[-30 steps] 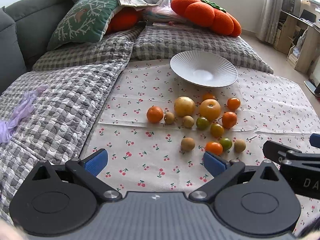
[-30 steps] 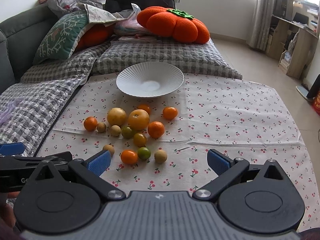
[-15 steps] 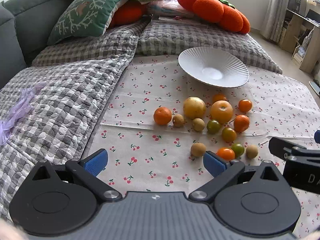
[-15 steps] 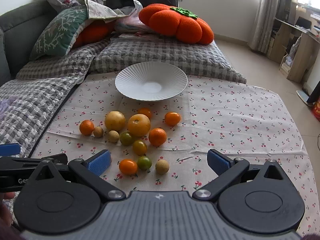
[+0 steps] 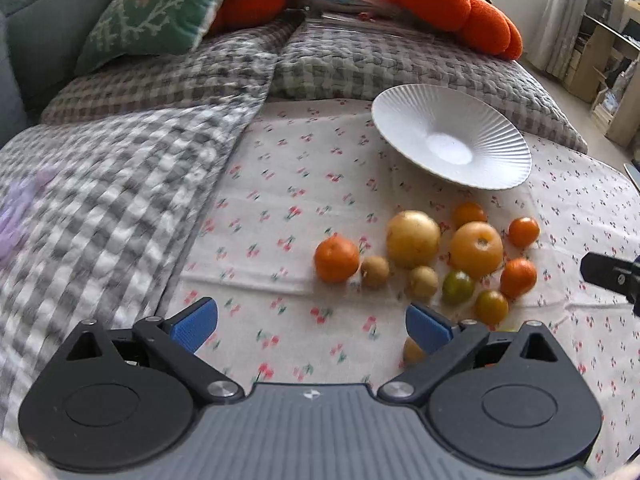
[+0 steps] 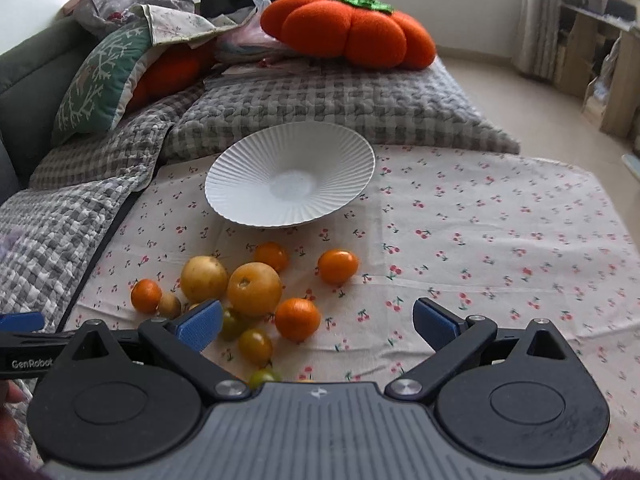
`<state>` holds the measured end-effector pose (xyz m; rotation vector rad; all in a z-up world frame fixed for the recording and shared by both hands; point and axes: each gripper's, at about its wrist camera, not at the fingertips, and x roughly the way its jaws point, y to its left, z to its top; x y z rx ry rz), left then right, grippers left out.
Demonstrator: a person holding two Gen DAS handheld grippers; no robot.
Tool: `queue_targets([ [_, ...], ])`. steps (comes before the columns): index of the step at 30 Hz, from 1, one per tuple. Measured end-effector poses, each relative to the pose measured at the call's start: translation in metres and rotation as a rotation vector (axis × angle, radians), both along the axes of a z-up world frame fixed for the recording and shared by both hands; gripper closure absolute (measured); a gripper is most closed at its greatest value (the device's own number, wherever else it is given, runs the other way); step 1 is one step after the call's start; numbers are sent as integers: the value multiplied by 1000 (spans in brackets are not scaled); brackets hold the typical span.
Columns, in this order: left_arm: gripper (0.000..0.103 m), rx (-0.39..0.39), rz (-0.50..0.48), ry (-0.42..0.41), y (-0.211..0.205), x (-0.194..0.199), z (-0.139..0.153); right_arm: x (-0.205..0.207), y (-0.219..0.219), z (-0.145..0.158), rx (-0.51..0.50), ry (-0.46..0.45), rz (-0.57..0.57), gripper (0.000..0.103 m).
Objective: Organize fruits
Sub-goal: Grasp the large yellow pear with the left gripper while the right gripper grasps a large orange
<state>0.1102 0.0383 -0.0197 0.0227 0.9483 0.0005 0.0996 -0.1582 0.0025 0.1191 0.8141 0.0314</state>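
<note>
Both jaws stand wide apart with nothing between them: the left hand-held gripper (image 5: 312, 322) hovers over the cherry-print cloth (image 5: 296, 200) just left of the fruit, and the right hand-held gripper (image 6: 318, 320) hangs right above the near edge of the pile. The fruits (image 6: 254, 288) lie loose on the cloth in a tight cluster, oranges, small green-yellow tomatoes and brownish round ones, just in front of the white ribbed plate (image 6: 240, 176). Behind the plate sit a checked cushion (image 6: 340, 108) and an orange pumpkin pillow (image 6: 348, 34).
</note>
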Motion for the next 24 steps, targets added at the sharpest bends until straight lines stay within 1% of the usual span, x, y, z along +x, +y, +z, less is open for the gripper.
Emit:
queue_targets([
  [3,7,10,-43,-11,-12,17,-3,14,2,-3,45,15,61,8],
  [4,8,17,-65,-13,-17,24,-6,18,6,-4,46,14,89,13],
  [6,13,28,-93,-2,-26,37,-13,25,12,-8,42,15,139,17],
  [8,15,23,-115,8,-32,48,-19,33,20,-14,31,26,195,27],
  [11,18,28,-129,14,-35,60,-28,42,22,-22,24,47,259,34],
  [13,18,34,-134,10,-34,66,-32,44,25,-25,13,48,295,34],
  [15,20,22,-145,12,-35,72,-35,44,26,-27,3,50,326,36],
  [17,21,4,-150,10,-36,77,-36,46,30,-29,-33,51,347,41],
  [19,21,-20,-158,9,-36,81,-36,50,31,-31,-54,53,357,42],
  [24,24,-28,-181,-2,-42,83,-35,55,29,-32,-51,52,367,47],
])
